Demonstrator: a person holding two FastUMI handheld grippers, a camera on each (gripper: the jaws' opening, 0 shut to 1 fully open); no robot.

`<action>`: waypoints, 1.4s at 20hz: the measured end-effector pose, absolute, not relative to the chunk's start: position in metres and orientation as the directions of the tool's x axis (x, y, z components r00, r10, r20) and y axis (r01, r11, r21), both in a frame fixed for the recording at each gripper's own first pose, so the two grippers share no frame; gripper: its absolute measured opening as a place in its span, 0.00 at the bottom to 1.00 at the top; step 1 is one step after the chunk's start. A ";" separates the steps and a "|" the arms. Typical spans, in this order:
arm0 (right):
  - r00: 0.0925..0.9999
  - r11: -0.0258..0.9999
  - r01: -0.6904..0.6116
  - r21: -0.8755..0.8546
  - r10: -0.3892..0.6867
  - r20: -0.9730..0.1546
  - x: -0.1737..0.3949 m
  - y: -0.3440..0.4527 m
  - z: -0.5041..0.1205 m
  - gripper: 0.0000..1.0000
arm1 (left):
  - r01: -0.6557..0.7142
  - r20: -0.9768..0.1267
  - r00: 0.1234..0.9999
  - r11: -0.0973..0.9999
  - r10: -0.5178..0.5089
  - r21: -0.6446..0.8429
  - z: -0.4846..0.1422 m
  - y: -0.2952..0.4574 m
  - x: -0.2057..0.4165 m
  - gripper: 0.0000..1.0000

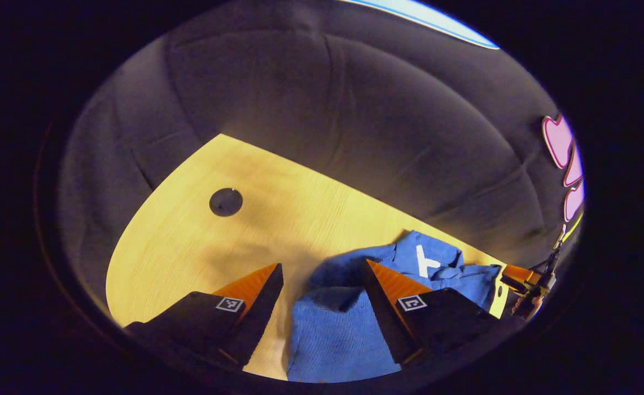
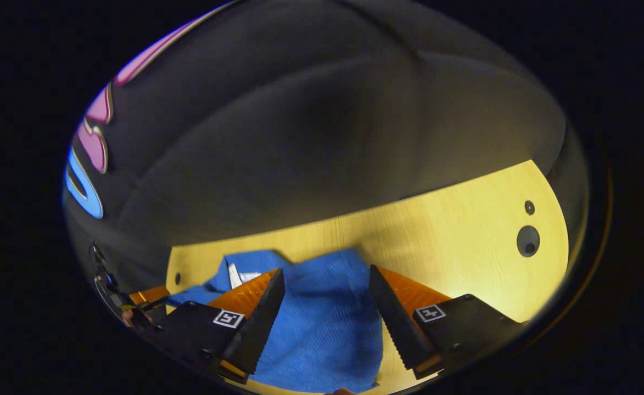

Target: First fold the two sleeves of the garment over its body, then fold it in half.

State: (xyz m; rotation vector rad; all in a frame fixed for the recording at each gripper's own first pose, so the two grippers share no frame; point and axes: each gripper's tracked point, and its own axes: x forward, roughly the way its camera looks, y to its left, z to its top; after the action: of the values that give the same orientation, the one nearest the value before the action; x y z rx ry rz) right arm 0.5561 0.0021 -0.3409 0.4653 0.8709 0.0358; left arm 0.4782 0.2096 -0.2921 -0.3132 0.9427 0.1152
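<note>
The blue garment [image 1: 338,329] is lying crumpled on the yellow wooden surface [image 1: 190,247], filling the bottom centre of the left gripper view between the spread fingers of the left gripper [image 1: 322,285], which are gripping nothing. In the right gripper view the garment [image 2: 322,323] is sitting at the bottom centre between the parted fingers of the right gripper [image 2: 326,288], its white tag [image 2: 234,273] showing toward the lower left. Farther off, a dark round hole [image 1: 225,202] is showing in the surface at the centre left of the left gripper view, and the other gripper [image 1: 525,280] is peeking in at the right edge.
</note>
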 end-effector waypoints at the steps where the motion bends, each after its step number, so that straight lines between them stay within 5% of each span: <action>1: 0.673 0.890 0.165 0.424 0.213 -0.709 0.558 -0.001 -0.330 0.87 | -0.224 -0.792 0.610 0.951 -0.033 -0.212 -0.283 0.212 0.481 0.84; 2: 0.687 0.889 0.159 0.430 0.213 -0.695 0.558 -0.003 -0.320 0.97 | -0.214 -0.772 0.635 0.952 -0.036 -0.220 -0.275 0.211 0.484 0.84; 3: 0.699 0.898 0.139 0.417 0.209 -0.684 0.552 -0.007 -0.310 0.87 | -0.207 -0.751 0.659 0.951 -0.036 -0.228 -0.260 0.207 0.483 0.84; 4: 0.714 0.916 0.107 0.388 0.201 -0.670 0.547 -0.011 -0.299 0.97 | -0.206 -0.734 0.678 0.952 -0.029 -0.228 -0.245 0.204 0.479 0.84; 12: 0.848 0.969 -0.113 0.221 0.210 -0.486 0.473 0.034 -0.175 0.97 | -0.103 -0.569 0.823 0.982 -0.006 -0.159 -0.155 0.153 0.416 0.84; 22: 0.910 0.979 -0.165 0.117 0.197 -0.365 0.252 0.092 -0.068 0.97 | 0.100 -0.379 0.920 0.995 -0.103 -0.027 -0.052 0.062 0.228 0.84; 28: 0.953 0.991 -0.113 0.073 0.129 -0.274 0.100 0.093 -0.041 0.98 | 0.084 -0.218 0.974 0.994 -0.066 0.075 -0.006 0.040 0.106 0.83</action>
State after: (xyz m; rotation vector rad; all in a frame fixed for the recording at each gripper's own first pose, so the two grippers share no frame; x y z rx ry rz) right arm 0.1003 0.0928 -0.0415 0.0564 0.2822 0.1234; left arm 0.1063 0.0397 -0.0061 0.0838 0.2171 -0.0758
